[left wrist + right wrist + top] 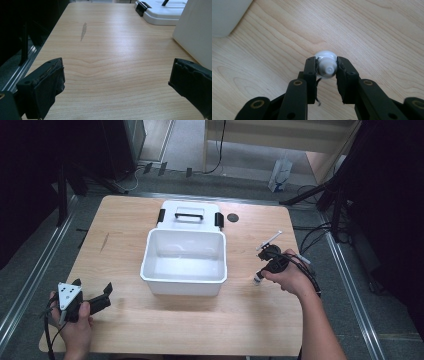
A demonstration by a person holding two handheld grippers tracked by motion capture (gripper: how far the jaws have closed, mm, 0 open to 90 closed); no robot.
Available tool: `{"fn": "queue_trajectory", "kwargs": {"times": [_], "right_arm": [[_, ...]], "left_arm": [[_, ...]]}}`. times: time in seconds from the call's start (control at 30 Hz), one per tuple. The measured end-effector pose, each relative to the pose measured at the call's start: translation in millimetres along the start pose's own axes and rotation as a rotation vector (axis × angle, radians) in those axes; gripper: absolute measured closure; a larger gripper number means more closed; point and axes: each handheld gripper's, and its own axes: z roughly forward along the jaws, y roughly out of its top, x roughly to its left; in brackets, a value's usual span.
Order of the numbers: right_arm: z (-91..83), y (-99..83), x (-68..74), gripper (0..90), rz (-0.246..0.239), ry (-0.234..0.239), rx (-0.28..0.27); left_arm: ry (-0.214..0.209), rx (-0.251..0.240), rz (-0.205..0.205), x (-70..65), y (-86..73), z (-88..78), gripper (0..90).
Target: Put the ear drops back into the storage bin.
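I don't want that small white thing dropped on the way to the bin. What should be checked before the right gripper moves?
1. Right gripper shut on the small white round-topped bottle: ok.
2. Bottle centred between the pads: ok, though only its top is pinched.
3. Bottle off the light wooden table: cannot tell.
4. White plastic bin open, its lid behind it: ok.
5. Left gripper open and apart from the bin: ok.
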Motion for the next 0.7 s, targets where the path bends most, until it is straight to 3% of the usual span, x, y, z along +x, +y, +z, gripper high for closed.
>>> {"fn": "queue_trajectory", "kwargs": {"times": [0.07,0.1,0.23,0.3,0.37,0.5,0.7], "right_arm": [[3.4,1.2,6.4,61.8,-0.032,0.010,0.037],[4.6,2.1,6.6,63.6,-0.038,-0.006,0.039],[5.5,6.5,4.2,64.7,-0.002,0.015,0.019],[4.2,9.2,3.2,71.3,0.005,0.027,0.021],[2.6,12.4,2.7,71.7,0.010,0.024,0.025],[3.6,17.7,7.6,71.8,-0.026,0.029,0.072],[4.6,21.2,12.4,70.3,-0.032,0.017,0.081]], "left_arm": [[0.000,0.002,0.007,-0.4,0.1,0.4,0.5],[0.000,0.003,0.007,-0.7,0.1,0.5,0.5],[-0.003,0.000,0.000,0.0,0.0,0.5,0.5],[-0.006,0.003,-0.001,0.3,0.2,0.8,0.5],[-0.006,0.005,0.000,0.3,0.4,1.1,0.5],[-0.006,0.008,0.002,0.1,0.5,1.0,0.5],[-0.006,0.013,0.007,-0.1,0.6,1.1,0.5]]}}
